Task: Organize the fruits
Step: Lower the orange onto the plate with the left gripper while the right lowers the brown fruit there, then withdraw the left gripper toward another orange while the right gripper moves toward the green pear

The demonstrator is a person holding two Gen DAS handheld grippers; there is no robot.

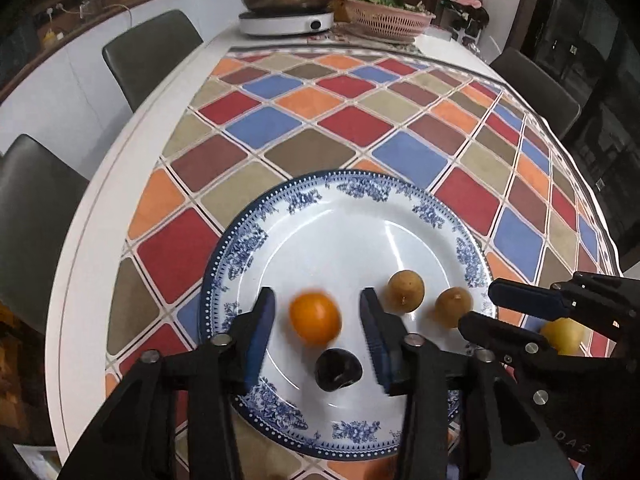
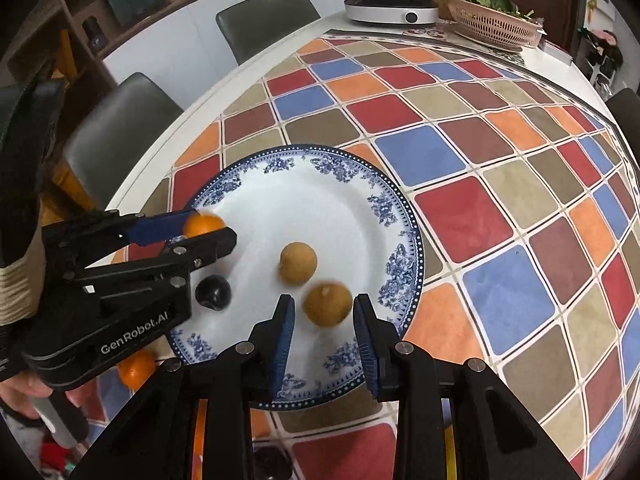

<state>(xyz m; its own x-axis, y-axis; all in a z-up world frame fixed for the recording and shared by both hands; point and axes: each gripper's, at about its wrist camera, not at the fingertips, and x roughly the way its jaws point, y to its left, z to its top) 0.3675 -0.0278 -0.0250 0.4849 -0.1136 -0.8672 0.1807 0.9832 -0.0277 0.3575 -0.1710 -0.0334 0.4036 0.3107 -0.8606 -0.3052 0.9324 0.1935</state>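
Note:
A blue-and-white plate (image 1: 348, 216) (image 2: 320, 200) lies on the checked tablecloth. On it are an orange (image 1: 315, 316) (image 2: 202, 225), a dark plum (image 1: 338, 369) (image 2: 213, 293) and two brown round fruits (image 1: 406, 291) (image 1: 454, 306) (image 2: 298, 263) (image 2: 327, 305). My left gripper (image 1: 318, 320) (image 2: 208, 226) is open, its jaws either side of the blurred orange without touching it. My right gripper (image 2: 324, 330) (image 1: 480, 308) is open, with the nearer brown fruit between its jaws. A yellow fruit (image 1: 562, 335) lies off the plate behind the right gripper. Another orange (image 2: 136, 368) lies off the plate under the left gripper.
A pan on an induction cooker (image 1: 286, 22) (image 2: 390, 10) and a pink basket of greens (image 1: 386, 18) (image 2: 494, 22) stand at the table's far end. Dark chairs (image 1: 150, 54) (image 2: 116, 136) line the left edge. A dark fruit (image 2: 272, 460) lies near the front edge.

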